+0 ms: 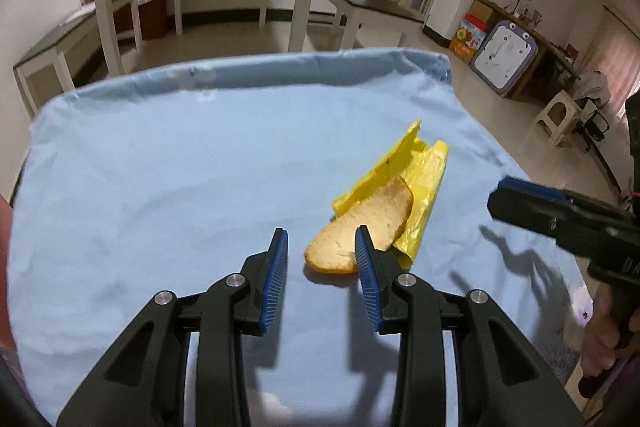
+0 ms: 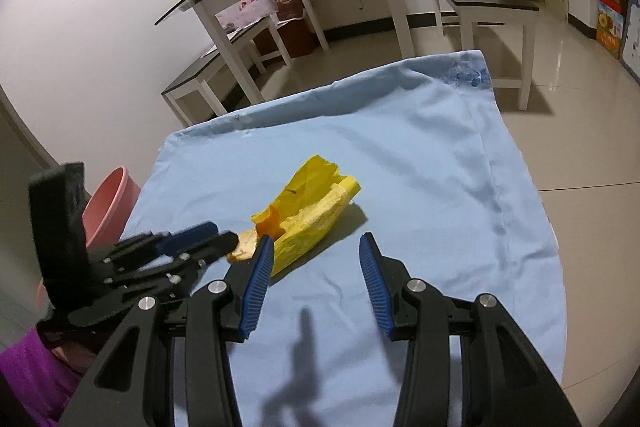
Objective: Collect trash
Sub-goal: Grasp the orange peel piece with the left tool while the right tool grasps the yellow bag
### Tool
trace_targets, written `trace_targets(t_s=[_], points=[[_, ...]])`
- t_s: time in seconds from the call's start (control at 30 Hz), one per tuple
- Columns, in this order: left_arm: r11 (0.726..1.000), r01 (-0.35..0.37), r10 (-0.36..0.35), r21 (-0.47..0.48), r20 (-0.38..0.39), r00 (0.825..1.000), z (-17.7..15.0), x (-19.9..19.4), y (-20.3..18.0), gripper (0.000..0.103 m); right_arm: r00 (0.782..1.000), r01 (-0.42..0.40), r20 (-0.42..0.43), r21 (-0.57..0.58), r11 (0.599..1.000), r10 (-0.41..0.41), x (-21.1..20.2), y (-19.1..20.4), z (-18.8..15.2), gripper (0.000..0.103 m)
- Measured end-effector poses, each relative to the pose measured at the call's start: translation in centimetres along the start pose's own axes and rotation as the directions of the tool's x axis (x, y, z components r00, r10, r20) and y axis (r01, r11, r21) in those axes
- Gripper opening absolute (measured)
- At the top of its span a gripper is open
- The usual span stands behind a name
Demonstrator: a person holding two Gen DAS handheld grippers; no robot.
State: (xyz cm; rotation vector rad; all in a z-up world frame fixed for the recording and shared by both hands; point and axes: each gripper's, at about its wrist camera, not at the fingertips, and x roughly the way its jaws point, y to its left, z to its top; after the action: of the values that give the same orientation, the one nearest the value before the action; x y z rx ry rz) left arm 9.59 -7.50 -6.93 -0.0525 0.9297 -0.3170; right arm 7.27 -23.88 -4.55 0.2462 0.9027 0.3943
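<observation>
You are at the approach-and-grasp step, with nothing picked up yet. Your left gripper [image 1: 321,245] stands with its jaws spread apart and empty, low over the blue cloth [image 1: 160,167]. The slice of bread [image 1: 360,227] lies just ahead and slightly right of the gap; the right finger's tip overlaps the slice's near right edge in the left wrist view, though whether it touches I cannot tell. The far end of the slice rests on the yellow plastic bag [image 1: 424,167], which lies crumpled and stretches away to the far right.

Your right gripper [image 2: 316,245] is also wide open and holds nothing. It points at the near end of the yellow plastic bag [image 2: 312,199] from the right side, with the bag just beyond its left finger. In that view a small orange scrap [image 2: 269,225] sits against the bag near the bread.

A pink bin [image 2: 110,203] shows beyond the left edge of the cloth, a likely place for the trash.

My judgement: shift the left gripper a little to the right and forward so the slice sits between the pads, then close gently, since bread crushes and tears easily. Keep the right gripper clear of the left one, or use it to pin or pinch the bag so it does not drag along with the slice.
</observation>
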Motion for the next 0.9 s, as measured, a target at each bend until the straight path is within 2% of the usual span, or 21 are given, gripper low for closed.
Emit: trace_targets(t_s=[0.2, 0.27, 0.3, 0.4, 0.5, 0.8, 0.9], points=[[0.999, -0.026, 0.025, 0.037, 0.009, 1.000, -0.9, 0.3, -1.1, 0.035, 1.000, -0.013, -0.014, 0.023, 1.000, 0.013, 1.1, -0.2, 0.4, 0.044], [0.999, -0.029, 0.028, 0.040, 0.015, 0.999, -1.1, 0.2, -1.2, 0.023, 1.000, -0.023, -0.015, 0.034, 0.999, 0.023, 1.4, -0.2, 0.4, 0.044], [0.998, -0.039, 0.038, 0.043, 0.020, 0.999, -1.1, 0.1, -1.3, 0.013, 1.000, -0.026, -0.016, 0.038, 0.999, 0.026, 1.6, -0.2, 0.4, 0.044], [0.999, -0.036, 0.035, 0.039, 0.041, 0.999, -1.3, -0.8, -1.2, 0.005, 0.999, -0.037, -0.023, 0.046, 0.998, 0.038, 2.2, 0.0, 0.6, 0.044], [0.999, -0.043, 0.042, 0.024, 0.060, 0.997, -1.4, -1.6, -1.0, 0.004, 0.999, -0.036, -0.031, 0.053, 0.998, 0.037, 2.9, 0.4, 0.8, 0.044], [0.996, -0.077, 0.081, -0.038, 0.120, 0.989, -1.6, -5.1, 0.5, 0.004, 0.998, 0.037, -0.051, 0.035, 0.999, -0.036, 5.3, 1.7, 1.1, 0.044], [0.995, -0.086, 0.093, -0.057, 0.137, 0.986, -1.6, -6.1, 1.2, 0.004, 0.996, 0.072, -0.057, 0.016, 0.997, -0.071, 5.9, 2.3, 0.9, 0.040]])
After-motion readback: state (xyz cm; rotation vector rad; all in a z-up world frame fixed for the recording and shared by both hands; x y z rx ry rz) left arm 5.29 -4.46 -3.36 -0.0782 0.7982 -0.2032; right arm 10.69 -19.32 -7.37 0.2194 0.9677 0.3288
